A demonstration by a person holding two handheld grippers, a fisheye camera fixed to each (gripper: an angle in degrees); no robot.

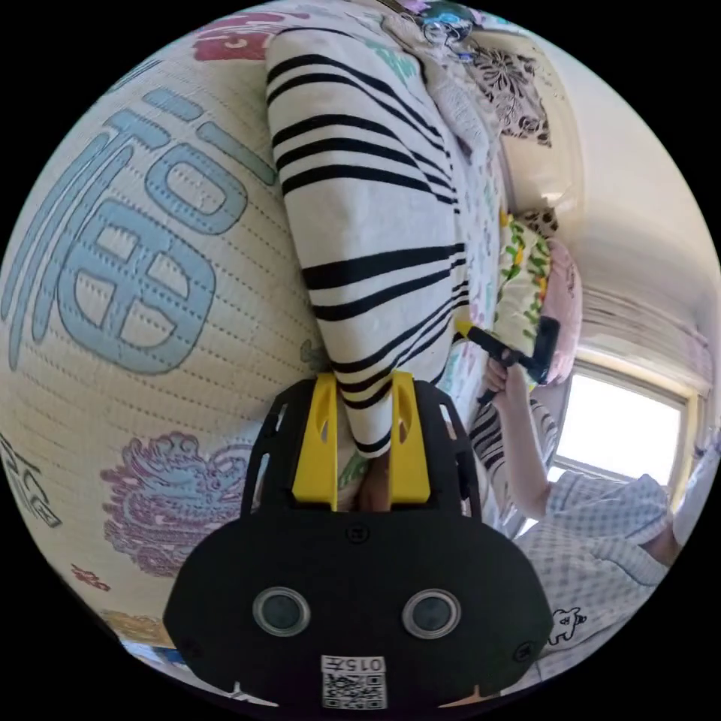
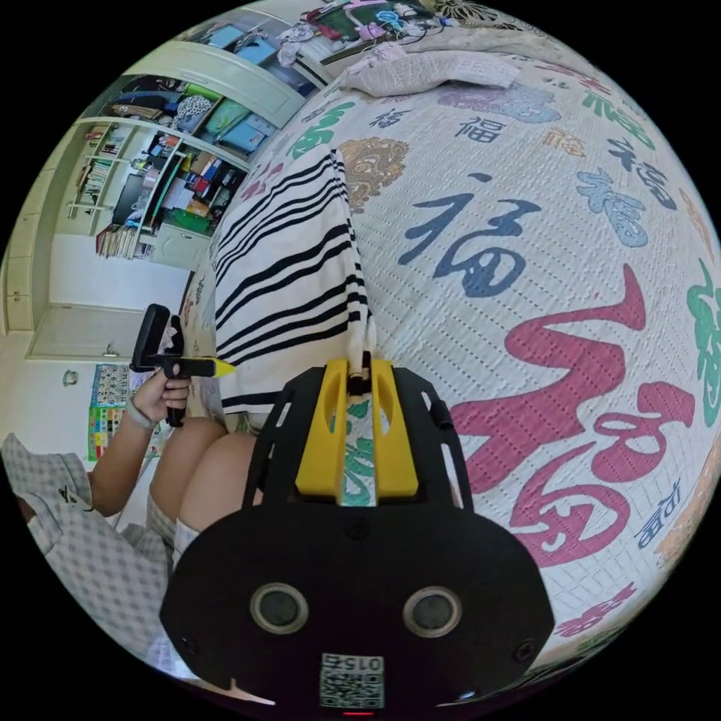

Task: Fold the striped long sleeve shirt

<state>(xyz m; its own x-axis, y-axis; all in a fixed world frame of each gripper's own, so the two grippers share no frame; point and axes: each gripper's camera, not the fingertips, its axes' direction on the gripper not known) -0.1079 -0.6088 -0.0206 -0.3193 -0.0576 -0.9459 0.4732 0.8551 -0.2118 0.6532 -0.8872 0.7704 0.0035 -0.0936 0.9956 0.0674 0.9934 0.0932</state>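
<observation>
Nearest the lens in the left gripper view, the left hand-held gripper has its two yellow jaws closed on a corner of the striped long sleeve shirt, the black-and-white cloth pinched between them and running away from the camera. The shirt lies stretched over a quilted bedspread printed with large blue and purple characters. Beyond it, the right hand-held gripper appears at the shirt's opposite edge, gripped by a person's hand with a checked sleeve behind. Farther off lie floral pillows and a bright window.

In the right gripper view, the right hand-held gripper's yellow jaws sit close together on a thin bunched edge of the shirt, which rises from the jaw tips and spreads across the bed toward the left gripper. That other gripper's yellow tip touches the shirt's near hem; whether it is clamped cannot be told from this side. A hand holds its black handle, and bare knees show beside the bed. The bedspread here bears red, navy and green characters. In the distance stand crowded shelves and pale cupboards.
</observation>
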